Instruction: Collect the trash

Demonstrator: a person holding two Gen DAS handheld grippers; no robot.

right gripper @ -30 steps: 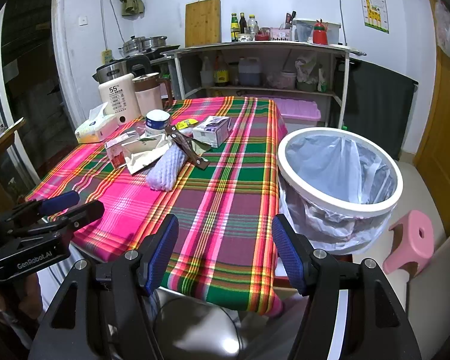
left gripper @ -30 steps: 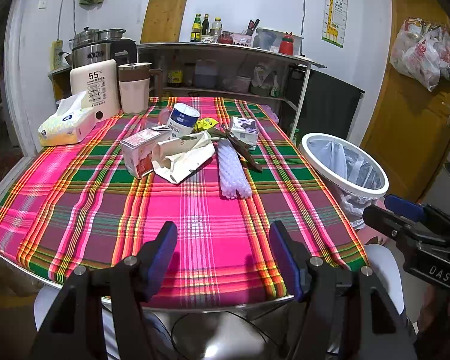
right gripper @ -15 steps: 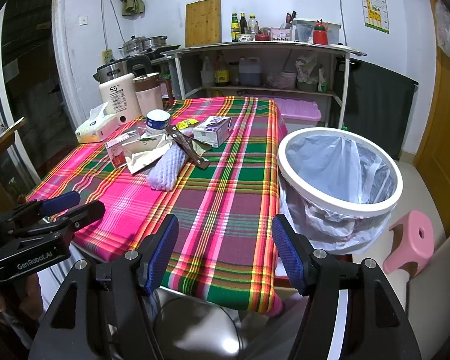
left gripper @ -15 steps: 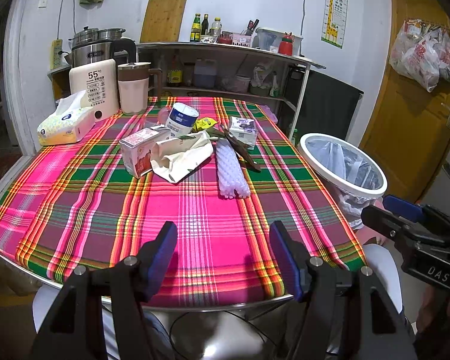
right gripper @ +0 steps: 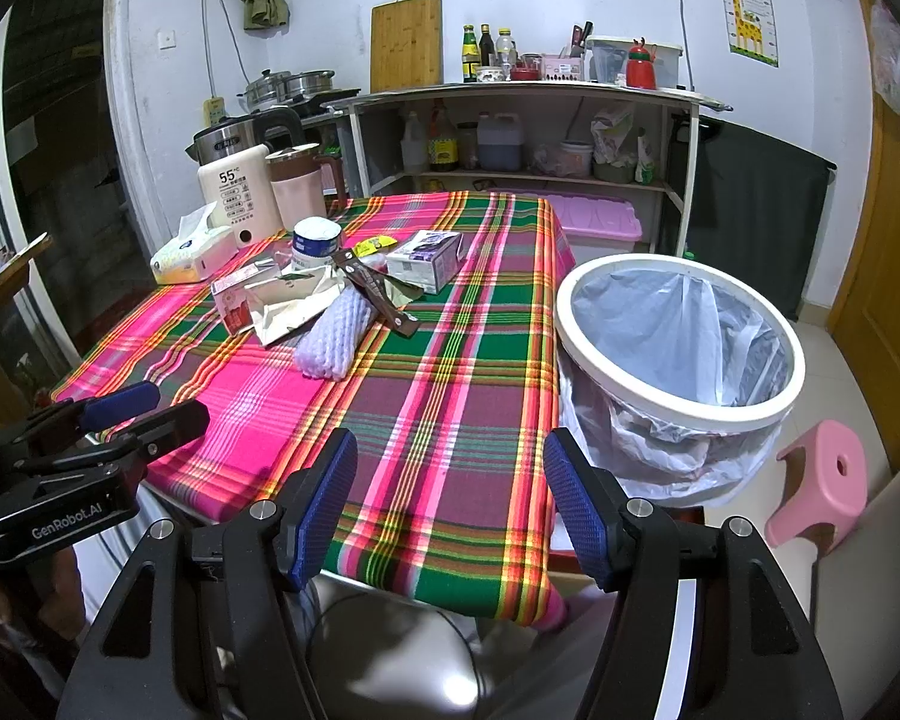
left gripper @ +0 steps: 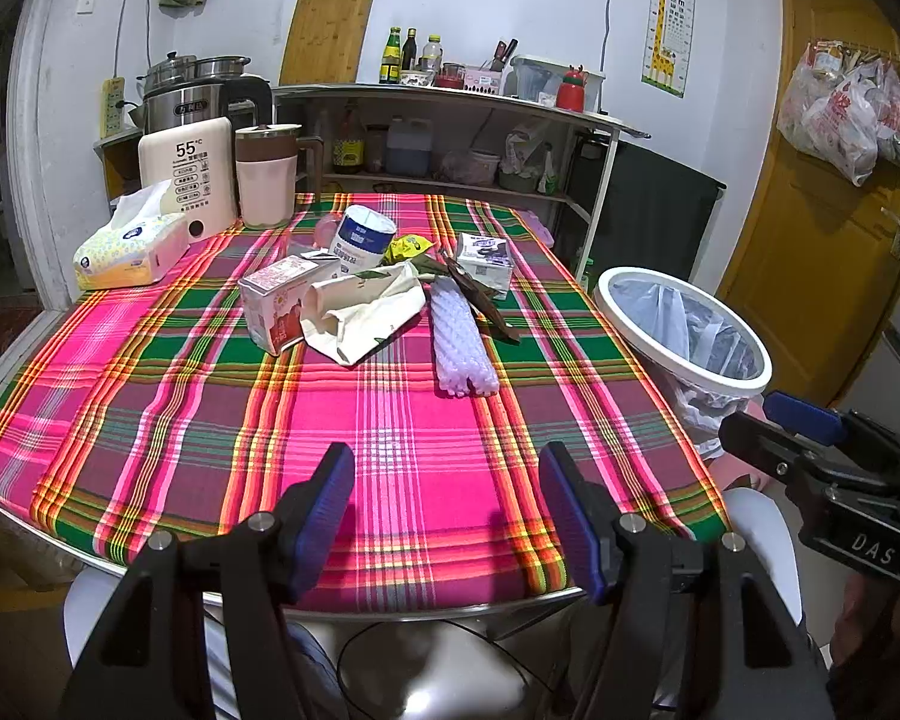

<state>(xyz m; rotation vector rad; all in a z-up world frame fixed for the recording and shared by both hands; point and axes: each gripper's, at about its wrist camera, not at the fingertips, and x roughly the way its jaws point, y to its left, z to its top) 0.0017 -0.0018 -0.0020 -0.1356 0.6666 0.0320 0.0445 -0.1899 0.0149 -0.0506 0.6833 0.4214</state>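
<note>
Trash lies in a heap mid-table on the plaid cloth: a lilac foam net sleeve [left gripper: 459,336] [right gripper: 333,333], a crumpled cream bag [left gripper: 369,312] [right gripper: 294,303], a small pink carton [left gripper: 276,306], a brown wrapper [left gripper: 480,300] [right gripper: 378,294], a white-purple box [left gripper: 485,264] [right gripper: 426,261], a yellow wrapper [left gripper: 408,248] and a blue-white tub [left gripper: 360,238]. A white bin [left gripper: 684,339] [right gripper: 681,342] with a liner stands at the table's right side. My left gripper [left gripper: 447,504] hangs open over the near edge, empty. My right gripper [right gripper: 450,498] is open too, at the near right corner.
A tissue pack [left gripper: 129,249], a white water dispenser [left gripper: 189,174] and a pink jug [left gripper: 267,174] stand at the table's far left. Behind is a shelf unit [left gripper: 450,138] with bottles. A pink stool [right gripper: 822,480] sits on the floor right of the bin.
Both views are almost the same; the left gripper has edged slightly forward towards the table. Nothing on the table has moved.
</note>
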